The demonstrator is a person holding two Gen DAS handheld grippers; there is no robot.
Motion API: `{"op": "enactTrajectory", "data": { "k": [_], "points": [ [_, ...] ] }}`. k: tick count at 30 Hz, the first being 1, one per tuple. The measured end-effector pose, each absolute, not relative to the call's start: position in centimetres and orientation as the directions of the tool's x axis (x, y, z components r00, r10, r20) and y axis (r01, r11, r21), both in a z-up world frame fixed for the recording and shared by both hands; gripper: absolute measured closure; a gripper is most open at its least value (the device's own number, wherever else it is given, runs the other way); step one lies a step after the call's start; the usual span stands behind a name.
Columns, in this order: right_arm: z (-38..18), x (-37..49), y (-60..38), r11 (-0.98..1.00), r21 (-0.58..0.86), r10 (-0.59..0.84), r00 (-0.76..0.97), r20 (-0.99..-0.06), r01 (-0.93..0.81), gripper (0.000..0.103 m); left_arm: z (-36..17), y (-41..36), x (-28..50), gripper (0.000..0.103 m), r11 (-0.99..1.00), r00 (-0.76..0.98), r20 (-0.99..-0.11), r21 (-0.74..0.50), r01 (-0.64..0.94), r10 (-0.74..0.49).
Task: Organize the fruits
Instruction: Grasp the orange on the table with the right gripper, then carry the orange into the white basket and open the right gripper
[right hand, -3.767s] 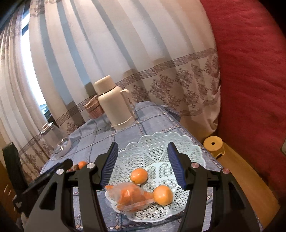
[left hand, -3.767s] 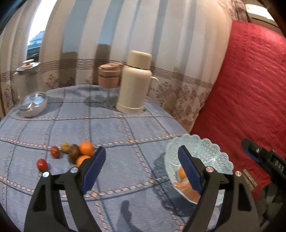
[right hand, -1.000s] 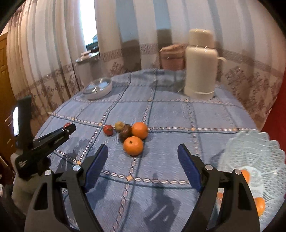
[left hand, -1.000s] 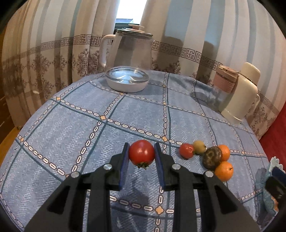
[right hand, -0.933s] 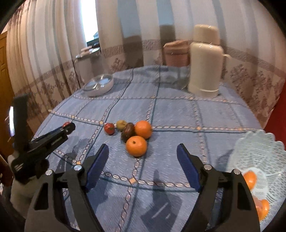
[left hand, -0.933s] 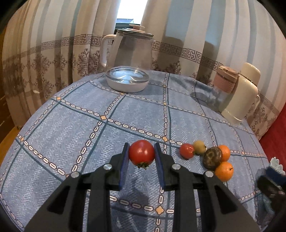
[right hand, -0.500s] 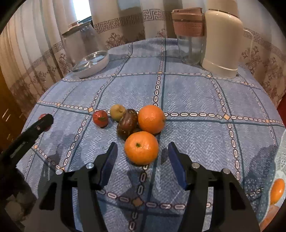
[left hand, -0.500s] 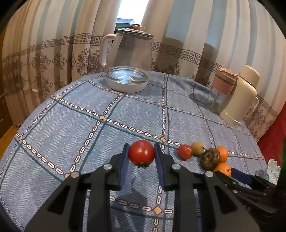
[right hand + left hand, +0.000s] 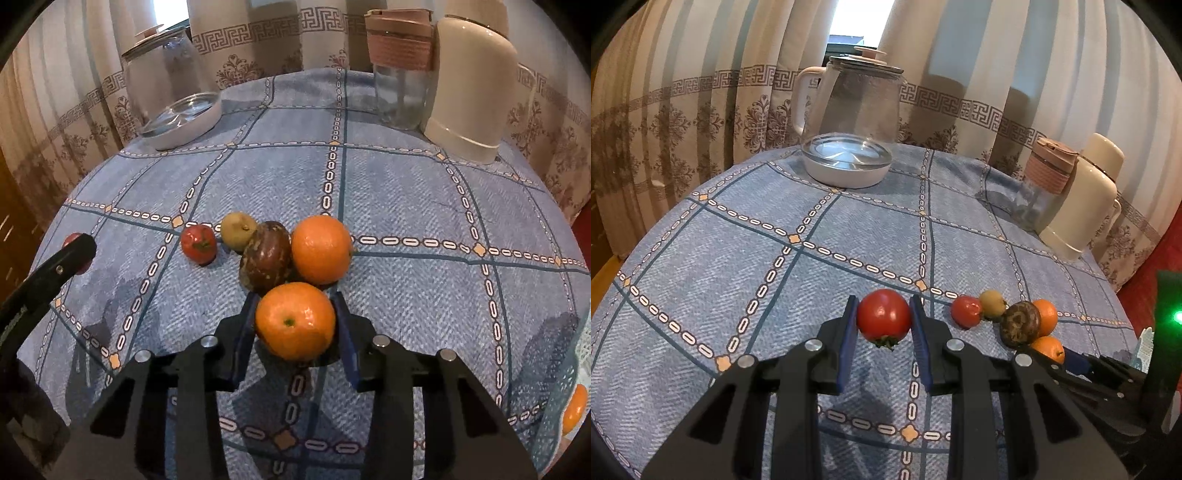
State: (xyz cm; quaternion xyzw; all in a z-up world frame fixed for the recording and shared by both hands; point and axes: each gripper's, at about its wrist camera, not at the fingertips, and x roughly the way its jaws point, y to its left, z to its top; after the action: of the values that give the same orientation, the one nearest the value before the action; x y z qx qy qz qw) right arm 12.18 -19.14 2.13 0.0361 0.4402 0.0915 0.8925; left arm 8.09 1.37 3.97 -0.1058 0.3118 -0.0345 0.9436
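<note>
Left fingers: the left gripper (image 9: 884,325) is clenched on a round red tomato (image 9: 884,316), blue pads against both flanks, green calyx pointing down, fruit apparently just above the cloth.
Right fingers: the right gripper (image 9: 295,326) has its blue pads against the sides of the nearer glossy orange mandarin (image 9: 295,320) — grasping it, as far as the view tells.
Handling: the tomato looks thin-skinned and soft, so I judge light pressure across its widest girth safest; the mandarin should be firmer, its peel giving slightly, best taken across the middle.
Remaining pile: a second orange (image 9: 321,249), a dark brown mottled fruit (image 9: 265,256), a small yellow-green fruit (image 9: 239,230) and a small red tomato (image 9: 198,244) lie touching or just beside one another, directly behind the mandarin.
Destination: a white lattice plastic basket (image 9: 585,369) shows at the right edge — one orange fruit (image 9: 574,409) in it.
Surface: blue checked tablecloth (image 9: 406,206), woven, likely grippy, draped over a round table.
Room: glass kettle (image 9: 857,107) on its base, cream thermos (image 9: 1082,206), pink-lidded glass cup (image 9: 1043,184), striped curtains (image 9: 701,92) behind.
</note>
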Motion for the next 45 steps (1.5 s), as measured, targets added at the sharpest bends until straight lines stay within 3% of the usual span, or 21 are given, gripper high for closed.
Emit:
{"op": "enactTrajectory", "data": {
  "k": [24,45],
  "points": [
    [7.9,4.4,-23.5,0.972,0.216,0.219,0.701,-0.679,-0.095,0.062,4.6,0.6,7.1,0.075,0.972,0.813,-0.558,-0.230,0.039,-0.165],
    [9.0,-1.2,-36.8,0.952,0.225,-0.011,0.756,-0.655,0.208,0.062,4.6,-0.5,6.5,0.075,0.977,0.815,-0.554,-0.202,0.065,-0.169]
  ]
}}
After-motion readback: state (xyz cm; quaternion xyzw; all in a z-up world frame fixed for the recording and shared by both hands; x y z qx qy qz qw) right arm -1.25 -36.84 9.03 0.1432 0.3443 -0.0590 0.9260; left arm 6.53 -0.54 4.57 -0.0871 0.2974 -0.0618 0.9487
